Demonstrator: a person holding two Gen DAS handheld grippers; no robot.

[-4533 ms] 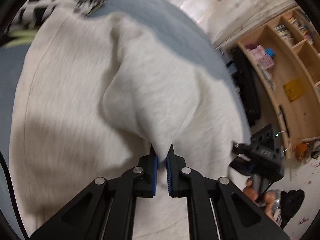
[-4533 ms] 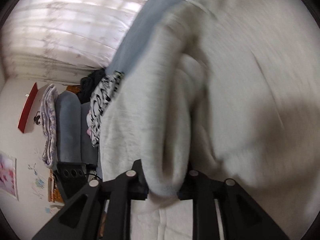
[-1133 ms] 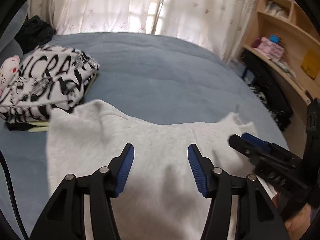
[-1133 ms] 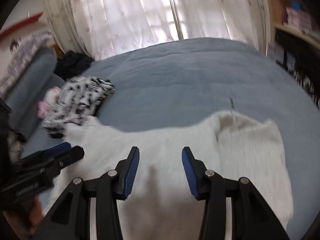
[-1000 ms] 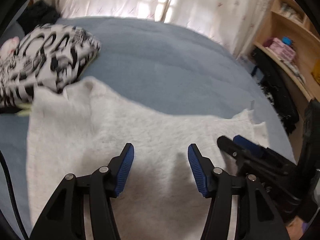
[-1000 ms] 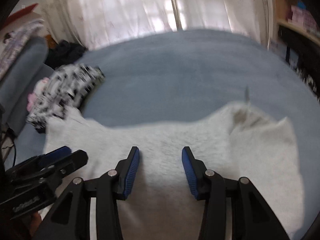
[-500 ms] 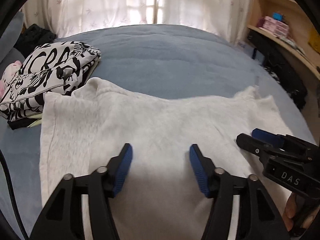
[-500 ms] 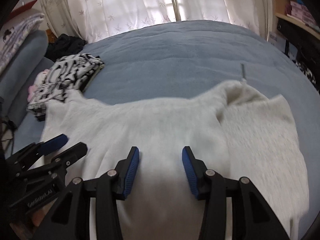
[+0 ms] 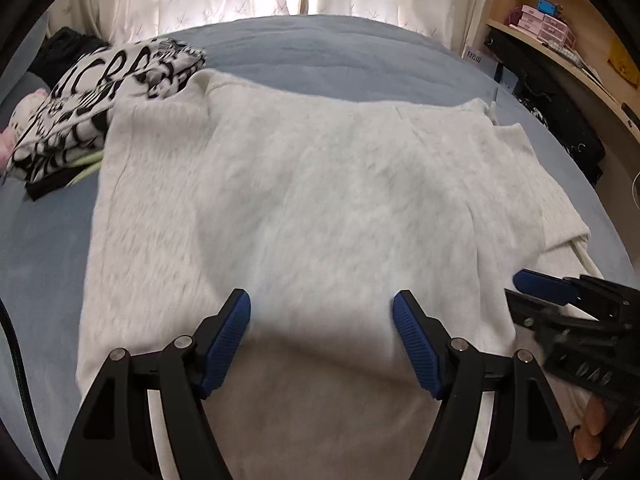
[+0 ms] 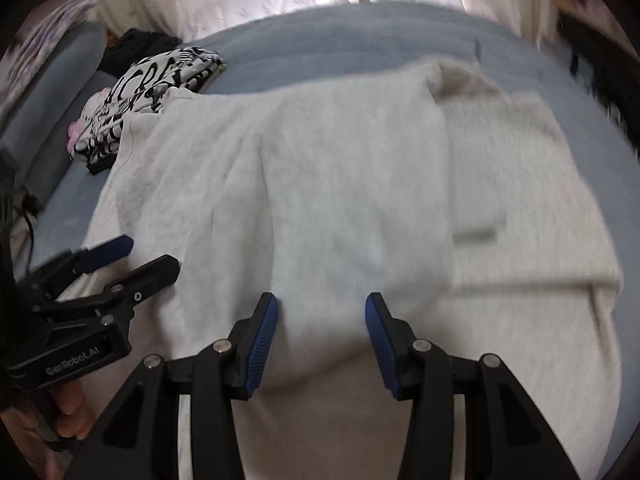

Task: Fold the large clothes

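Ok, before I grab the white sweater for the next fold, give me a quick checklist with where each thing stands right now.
1. Left tongs free of cloth: ok, jaws opening, nothing pinched.
2. Right tongs free of cloth: ok, open.
3. White sweater flat on the blue bed: ok.
4. Right-side flap smooth: cannot tell, blurred.
5. Sweater apart from black-and-white folded pile: not ok, its far corner reaches the pile.

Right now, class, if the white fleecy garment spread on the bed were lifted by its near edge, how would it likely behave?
The white fleecy garment would probably sag and drape, since it lies limp with soft creases on the blue bed. Its fuzzy pile suggests a sure, non-slippery grip. Its folded-over layers look likely to slide apart when pulled.
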